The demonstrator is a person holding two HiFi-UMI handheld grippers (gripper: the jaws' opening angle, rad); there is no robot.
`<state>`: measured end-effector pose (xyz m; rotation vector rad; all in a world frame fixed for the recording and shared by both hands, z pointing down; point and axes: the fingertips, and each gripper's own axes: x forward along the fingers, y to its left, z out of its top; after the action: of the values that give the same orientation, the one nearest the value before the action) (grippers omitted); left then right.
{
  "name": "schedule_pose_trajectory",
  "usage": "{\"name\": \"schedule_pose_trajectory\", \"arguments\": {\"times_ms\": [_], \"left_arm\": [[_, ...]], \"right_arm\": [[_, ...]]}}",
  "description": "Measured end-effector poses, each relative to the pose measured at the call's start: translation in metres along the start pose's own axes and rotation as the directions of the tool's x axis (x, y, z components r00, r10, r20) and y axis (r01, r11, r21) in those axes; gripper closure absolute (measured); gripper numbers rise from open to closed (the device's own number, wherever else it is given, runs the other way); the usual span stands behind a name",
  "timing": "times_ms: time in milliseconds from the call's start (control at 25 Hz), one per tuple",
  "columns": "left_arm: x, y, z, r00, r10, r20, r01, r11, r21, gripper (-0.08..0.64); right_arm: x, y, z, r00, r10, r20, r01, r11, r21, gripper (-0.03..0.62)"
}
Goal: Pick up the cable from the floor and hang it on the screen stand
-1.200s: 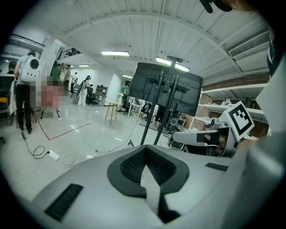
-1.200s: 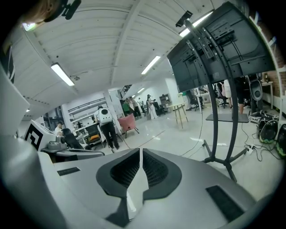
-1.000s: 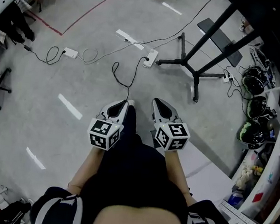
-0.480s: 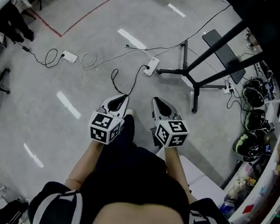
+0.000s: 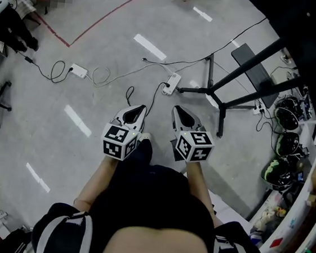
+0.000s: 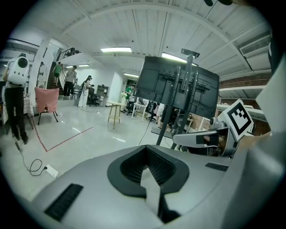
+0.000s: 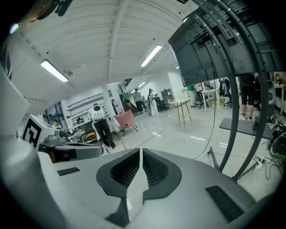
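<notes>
Approach stage. The cable is not yet picked up.

Left gripper: jaws together, nothing between the pads. Its own view shows only a thin seam and open room beyond it.
Right gripper: jaws likewise closed on nothing, with a narrow slit between the pads.

Both are carried side by side at waist level, close but apart, tips tilted slightly down toward the floor. Judgement: this is a carrying posture for walking up to the work, and the jaws are closed because there is nothing to grip yet.

Cable: a thin black lead lying loose on the floor, ahead of the left gripper's tip and well below it, touched by neither gripper. It curls into a small loop, then runs on toward a white strip ahead, between the two grippers' lines. Whether it is plugged in there I cannot tell.

Stand: ahead and to the right of the right gripper. Its black legs are spread on the floor just beyond the strip, and its post slants up out of the head view. The right gripper view shows the screens high above the jaws.

Judgement on the next move: the loop sits nearest the left gripper, so that one is best placed to take it. It must drop to floor level and open its jaws first. The cable is thin and lies flat on the floor — the pads will need to close squarely across it or it may slip out. The stand is near, so the carry should be short.
</notes>
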<state>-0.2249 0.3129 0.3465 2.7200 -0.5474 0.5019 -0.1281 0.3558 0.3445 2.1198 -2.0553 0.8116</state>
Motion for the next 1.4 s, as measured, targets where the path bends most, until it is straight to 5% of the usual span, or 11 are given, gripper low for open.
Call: {"name": "schedule_pose_trajectory", "arguments": {"times_ms": [920,1400], "left_arm": [[0.041,0.055,0.014,1.0,-0.019,0.006,0.02,0.999,-0.038,0.552],[0.104,0.093,0.044,0.998,0.066,-0.013,-0.067,0.995,-0.068,0.552]], "right_arm": [[0.067,-0.022,0.026,1.0,-0.018,-0.016,0.018,0.999,-0.041,0.568],[0.136,-0.076,0.056,0.998,0.006,-0.065,-0.008,0.999,-0.036,0.568]]}}
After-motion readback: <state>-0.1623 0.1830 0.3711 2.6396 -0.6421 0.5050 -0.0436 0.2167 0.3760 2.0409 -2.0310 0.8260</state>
